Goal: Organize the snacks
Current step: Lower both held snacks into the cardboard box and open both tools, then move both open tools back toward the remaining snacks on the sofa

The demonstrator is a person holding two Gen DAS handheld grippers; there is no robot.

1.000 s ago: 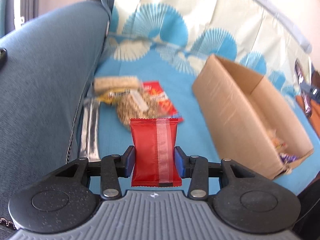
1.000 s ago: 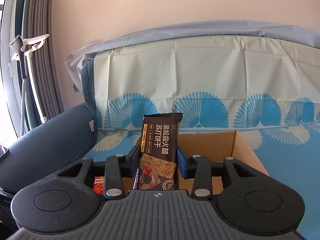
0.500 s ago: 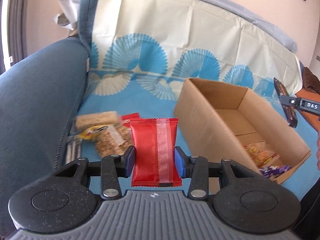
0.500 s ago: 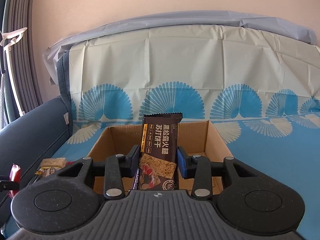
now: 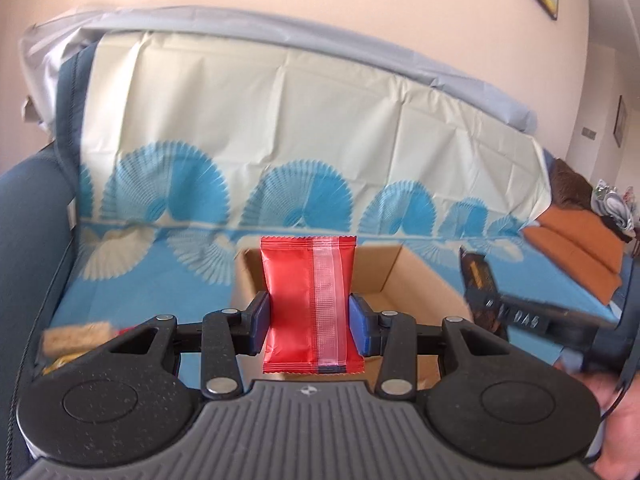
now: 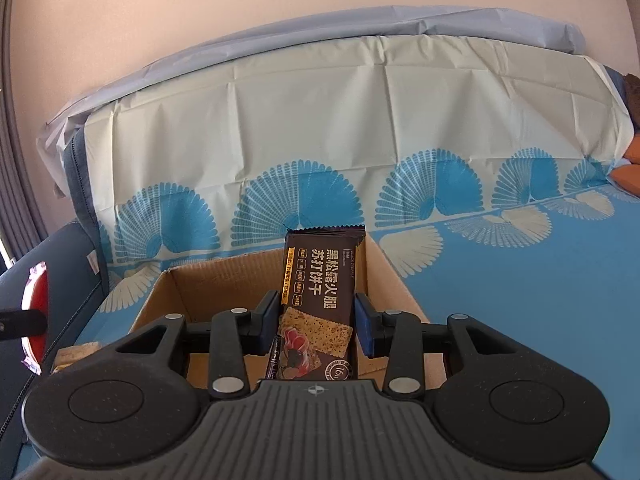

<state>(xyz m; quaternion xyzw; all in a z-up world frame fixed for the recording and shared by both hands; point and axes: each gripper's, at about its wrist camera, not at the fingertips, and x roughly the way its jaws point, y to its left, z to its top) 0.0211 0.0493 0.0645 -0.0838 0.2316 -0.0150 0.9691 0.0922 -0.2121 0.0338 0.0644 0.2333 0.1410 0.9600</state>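
My left gripper [image 5: 309, 322] is shut on a red snack packet [image 5: 298, 304], held upright in front of the open cardboard box [image 5: 404, 276]. In the right wrist view my right gripper [image 6: 318, 326] is shut on a dark brown cracker packet [image 6: 320, 300], upright over the near side of the cardboard box [image 6: 200, 284]. From the left wrist camera the right gripper [image 5: 486, 300] shows at the right with its dark packet [image 5: 474, 274]. The red packet [image 6: 35, 312] and a left finger appear at the left edge of the right wrist view.
Loose snacks [image 5: 76, 336] lie on the blue cloth to the left of the box, by the dark blue sofa arm [image 5: 28, 208]. A cream and blue fan-patterned cloth [image 6: 320, 152] covers the sofa back. Orange cushions [image 5: 576, 240] lie at the far right.
My left gripper has risen and swung right with the red packet, from the snack pile toward the box. The right gripper has shifted sideways, so the box now sits more to its left.
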